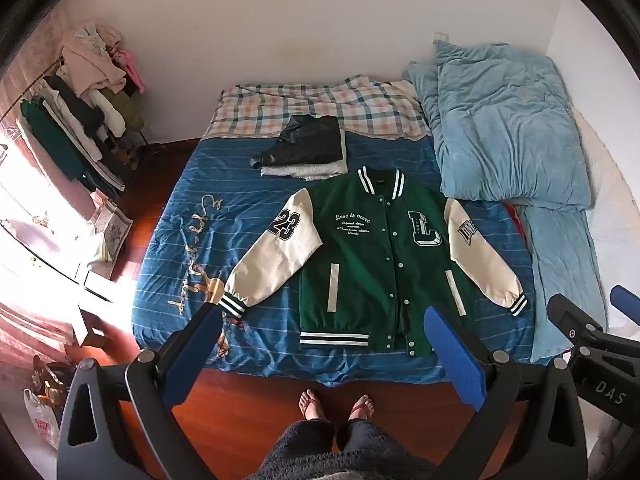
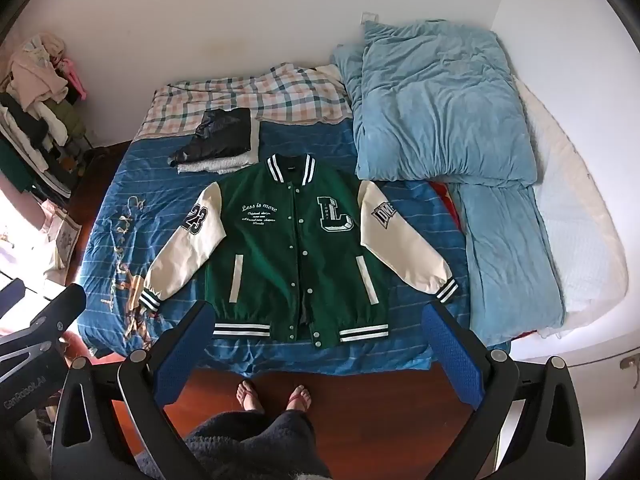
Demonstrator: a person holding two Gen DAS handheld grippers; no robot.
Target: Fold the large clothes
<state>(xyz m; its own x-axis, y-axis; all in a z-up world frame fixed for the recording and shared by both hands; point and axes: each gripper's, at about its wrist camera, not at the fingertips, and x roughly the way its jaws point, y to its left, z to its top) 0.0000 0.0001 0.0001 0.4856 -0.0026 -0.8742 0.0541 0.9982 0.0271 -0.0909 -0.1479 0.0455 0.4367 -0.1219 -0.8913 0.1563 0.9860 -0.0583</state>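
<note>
A green varsity jacket (image 1: pixel 372 256) (image 2: pixel 280 240) with cream sleeves lies flat and buttoned, front up, on the blue striped bedspread (image 1: pixel 192 248) (image 2: pixel 120 184). Its sleeves are spread outward and its hem faces the bed's near edge. My left gripper (image 1: pixel 324 310) hangs open above that edge with nothing between its blue pads (image 1: pixel 452 356). Open as well, my right gripper (image 2: pixel 318 308) hovers over the hem, its pads (image 2: pixel 452 352) bare. Each gripper shows at the edge of the other's view: the right one (image 1: pixel 590 298), the left one (image 2: pixel 44 296). Neither touches the jacket.
A folded black garment (image 1: pixel 304 148) (image 2: pixel 218 140) rests on a grey one behind the collar. A light-blue duvet (image 1: pixel 504 132) (image 2: pixel 440 112) fills the bed's right side, a plaid blanket (image 1: pixel 320 104) the head. A loaded clothes rack (image 1: pixel 80 120) stands left. A person's feet (image 1: pixel 336 404) are on the wooden floor.
</note>
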